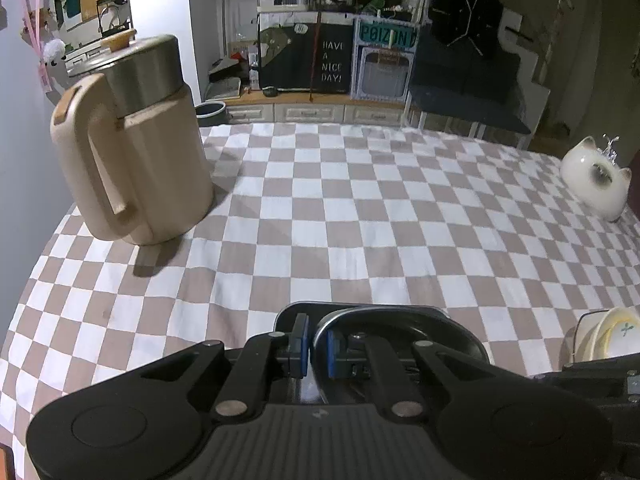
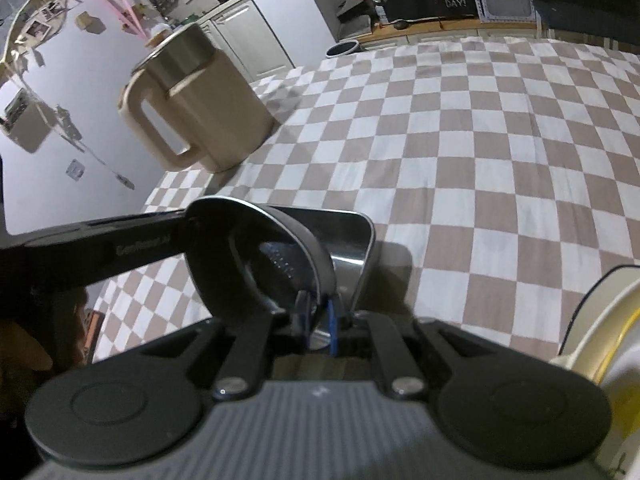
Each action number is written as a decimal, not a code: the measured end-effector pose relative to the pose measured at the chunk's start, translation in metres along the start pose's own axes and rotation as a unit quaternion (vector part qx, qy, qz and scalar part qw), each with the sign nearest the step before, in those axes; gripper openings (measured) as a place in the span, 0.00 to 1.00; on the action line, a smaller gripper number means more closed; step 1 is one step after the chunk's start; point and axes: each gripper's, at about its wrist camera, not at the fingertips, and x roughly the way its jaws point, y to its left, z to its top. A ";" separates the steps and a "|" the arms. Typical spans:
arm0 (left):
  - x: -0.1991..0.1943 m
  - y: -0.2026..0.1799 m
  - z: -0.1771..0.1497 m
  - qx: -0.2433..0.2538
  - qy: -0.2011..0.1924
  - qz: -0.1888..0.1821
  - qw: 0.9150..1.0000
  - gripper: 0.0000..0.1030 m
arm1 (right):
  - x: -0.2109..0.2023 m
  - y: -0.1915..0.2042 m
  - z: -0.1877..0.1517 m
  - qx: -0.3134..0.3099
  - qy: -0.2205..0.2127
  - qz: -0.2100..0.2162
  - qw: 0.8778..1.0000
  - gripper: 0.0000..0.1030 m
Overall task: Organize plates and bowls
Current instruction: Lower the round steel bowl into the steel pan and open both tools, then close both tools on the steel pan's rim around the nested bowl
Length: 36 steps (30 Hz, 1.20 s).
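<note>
A round steel bowl (image 2: 256,264) is tilted on edge over a dark square steel tray (image 2: 352,240) on the checkered tablecloth. My right gripper (image 2: 318,330) is shut on the bowl's near rim. My left gripper (image 1: 318,346) is shut on the same bowl's rim (image 1: 360,314), with the tray (image 1: 460,328) beneath; the left gripper's arm (image 2: 100,248) reaches in from the left in the right wrist view. Pale plates stand in a wire rack (image 1: 612,338) at the right edge, also in the right wrist view (image 2: 600,328).
A beige kettle jug (image 1: 136,152) with a steel lid stands at the table's far left, near the wall, and shows in the right wrist view (image 2: 200,108). A white cat-shaped ornament (image 1: 596,178) sits at the far right edge. Shelves and cabinets stand beyond the table.
</note>
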 end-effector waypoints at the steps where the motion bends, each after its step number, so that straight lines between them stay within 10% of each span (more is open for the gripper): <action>1: 0.002 0.000 0.000 0.002 0.003 0.002 1.000 0.09 | 0.002 0.000 0.000 0.001 0.001 -0.002 1.000 0.10; 30: 0.047 0.001 0.005 -0.022 0.062 0.029 0.997 0.16 | 0.010 -0.005 0.007 0.013 0.010 0.006 1.000 0.11; 36: 0.048 -0.002 0.006 -0.019 0.058 0.034 0.998 0.17 | 0.005 -0.009 0.008 0.024 0.011 0.003 1.000 0.29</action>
